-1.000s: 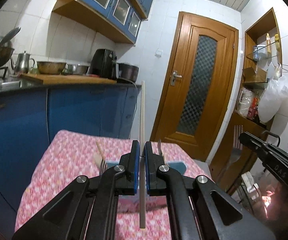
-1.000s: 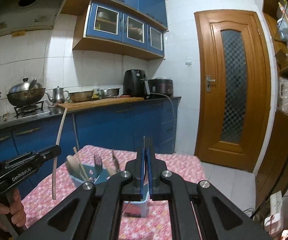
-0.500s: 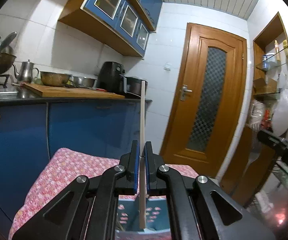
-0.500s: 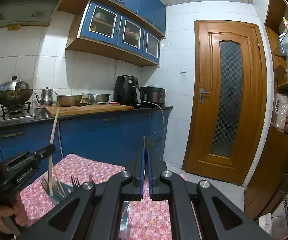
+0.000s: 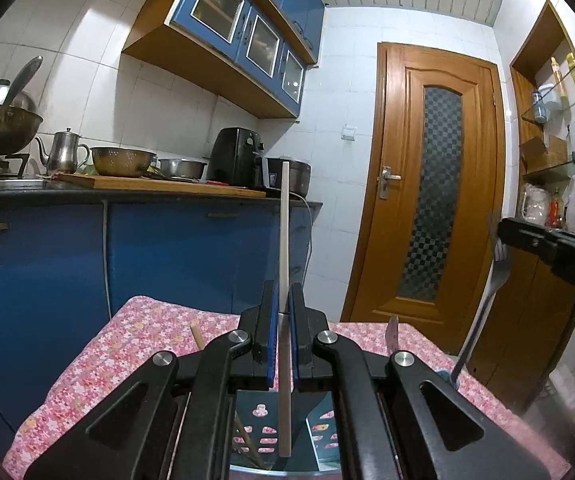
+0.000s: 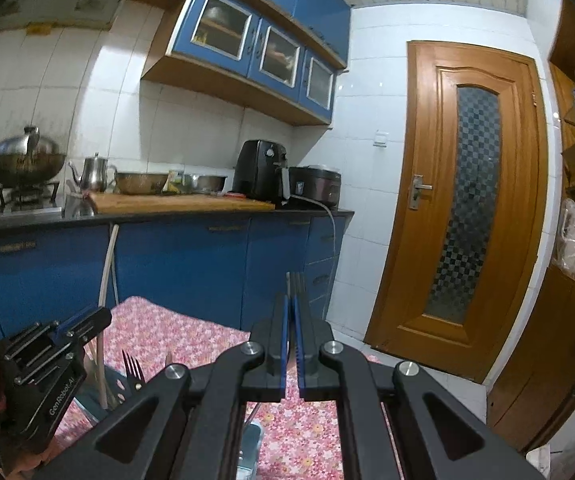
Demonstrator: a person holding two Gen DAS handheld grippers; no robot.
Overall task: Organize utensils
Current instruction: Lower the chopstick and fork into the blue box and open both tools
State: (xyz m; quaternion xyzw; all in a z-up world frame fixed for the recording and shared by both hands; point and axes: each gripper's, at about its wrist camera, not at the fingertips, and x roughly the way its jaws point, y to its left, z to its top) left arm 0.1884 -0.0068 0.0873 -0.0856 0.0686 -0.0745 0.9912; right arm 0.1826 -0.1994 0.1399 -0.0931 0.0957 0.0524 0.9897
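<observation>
Left fingers (image 5: 272, 344) are pinching shut on a chopstick (image 5: 284, 248), blue pads flat against its sides. The chopstick is pale, smooth, slim and straight, standing upright through the left gripper (image 5: 283, 304); its top is rising past the counter edge, its blunt lower end is hanging over a holder (image 5: 323, 440) below. The holder is showing pale blue walls with pink flower prints; brown sticks (image 5: 247, 440) are leaning inside it at the left.

Right fingers (image 6: 305, 344) are clamping a fork (image 6: 295, 286), almost fully closed, only a thin slit showing between the blue pads. The fork is grey metal, tines pointing up above the right gripper (image 6: 291, 320). In the left view its flat neck and thin dark handle are hanging down toward the holder's right edge; contact cannot be told.

Another fork (image 6: 132, 364), dark, four tines, is standing up in the holder in the right view, beside the chopstick.

Cloth (image 5: 127, 344) is covering the table: pink, small floral print, soft folds at the edge. Behind it, glossy blue cabinets (image 5: 167, 256) and a wooden door (image 5: 435, 200) with a checkered glass panel.
</observation>
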